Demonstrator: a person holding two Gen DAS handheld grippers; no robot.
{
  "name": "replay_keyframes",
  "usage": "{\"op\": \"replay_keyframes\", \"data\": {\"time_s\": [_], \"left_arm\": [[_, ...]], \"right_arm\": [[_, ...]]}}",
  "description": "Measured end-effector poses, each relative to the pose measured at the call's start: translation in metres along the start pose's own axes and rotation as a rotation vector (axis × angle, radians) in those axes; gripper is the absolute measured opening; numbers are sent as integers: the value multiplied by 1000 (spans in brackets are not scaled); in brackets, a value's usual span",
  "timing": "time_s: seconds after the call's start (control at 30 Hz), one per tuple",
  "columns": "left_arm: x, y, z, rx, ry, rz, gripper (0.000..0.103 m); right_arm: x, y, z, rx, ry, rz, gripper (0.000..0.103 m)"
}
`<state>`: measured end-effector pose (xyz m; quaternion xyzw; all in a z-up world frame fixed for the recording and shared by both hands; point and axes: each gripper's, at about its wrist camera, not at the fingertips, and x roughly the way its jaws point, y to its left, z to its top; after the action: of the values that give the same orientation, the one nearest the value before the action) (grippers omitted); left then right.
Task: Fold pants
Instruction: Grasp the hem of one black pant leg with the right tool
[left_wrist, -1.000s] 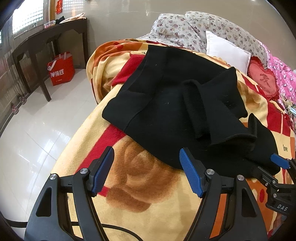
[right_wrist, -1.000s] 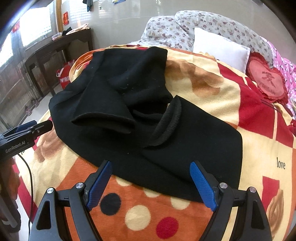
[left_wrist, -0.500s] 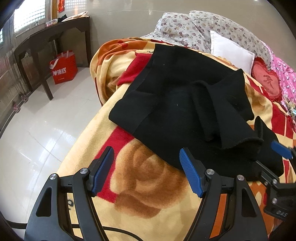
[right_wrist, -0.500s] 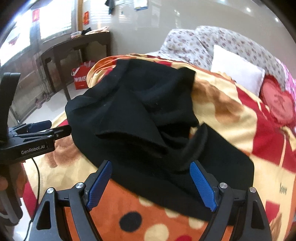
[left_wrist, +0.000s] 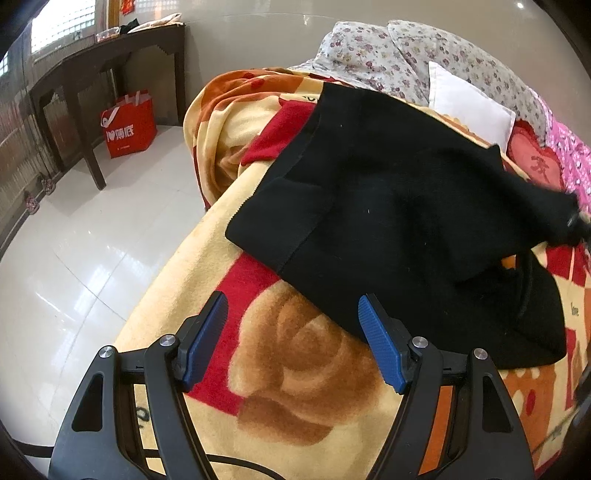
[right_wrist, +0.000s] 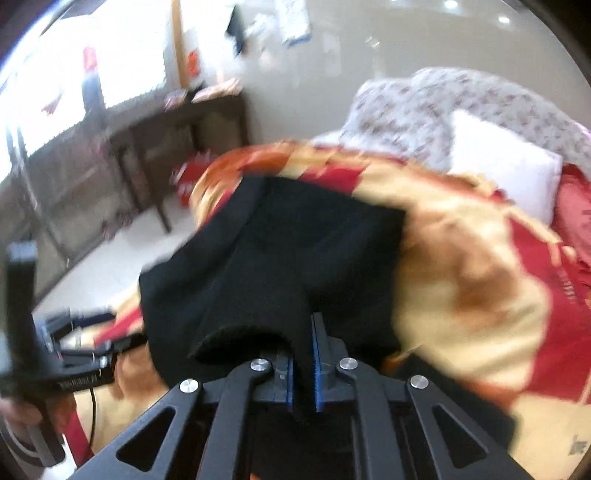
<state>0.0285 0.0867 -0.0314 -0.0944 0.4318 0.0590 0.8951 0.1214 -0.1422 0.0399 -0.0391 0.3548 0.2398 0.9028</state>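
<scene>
- Glossy white floor tiles (left_wrist: 74, 236) run along the left side of a bed, with a dark wooden side table (left_wrist: 92, 70) against the wall under a bright window.
- Covering the bed is a yellow, red and orange blanket (left_wrist: 295, 373) with a big brown rose print at its near edge.
- Black pants (left_wrist: 399, 206) lie rumpled across the middle of the blanket, reaching from near the far pillows toward the near edge; one flap is lifted off the blanket on the right side and pulled taut.
- At the head of the bed a floral pillow (left_wrist: 373, 55) leans behind a white pillow (left_wrist: 469, 103), with a red heart cushion (left_wrist: 535, 166) beside them.
- On the floor under the side table stands a red shopping bag (left_wrist: 127, 127).
- Hovering over the blanket's near edge, the left gripper (left_wrist: 293, 339) has its 2 blue pads spread wide with nothing between them; the right pad sits just beside the pants' hem.
- Seen in the blurred right wrist view, the right gripper (right_wrist: 303, 373) has just been closing, and its 2 pads now pinch a fold of the black fabric, which hangs raised in front of it.
</scene>
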Motion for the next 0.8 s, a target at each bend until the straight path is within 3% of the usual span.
{"op": "replay_keyframes", "data": {"time_s": [0.1, 0.23, 0.33, 0.4, 0.47, 0.53, 0.63, 0.73, 0.8], "left_arm": [[-4, 4, 1, -21, -12, -18, 73], [2, 6, 2, -31, 3, -23, 73], [9, 8, 3, -49, 26, -26, 73], [14, 10, 4, -72, 47, -39, 73], [18, 11, 5, -88, 56, -49, 73], [22, 10, 7, -100, 63, -50, 73], [27, 6, 9, -106, 69, -63, 73], [31, 1, 10, -109, 74, -65, 74], [31, 0, 11, -111, 76, -72, 74]], "right_arm": [[-26, -46, 19, 68, -69, -174, 7], [-44, -120, 30, 158, -97, -491, 7], [-41, -173, 23, 264, -74, -641, 7], [-34, -208, 14, 338, -20, -683, 8], [-25, -228, 2, 386, 72, -660, 26], [-35, -225, -10, 434, 56, -604, 30], [-57, -181, -29, 375, 51, -446, 41], [-61, -109, -44, 208, 60, -281, 45], [-53, -69, -56, 164, 78, -115, 45]]}}
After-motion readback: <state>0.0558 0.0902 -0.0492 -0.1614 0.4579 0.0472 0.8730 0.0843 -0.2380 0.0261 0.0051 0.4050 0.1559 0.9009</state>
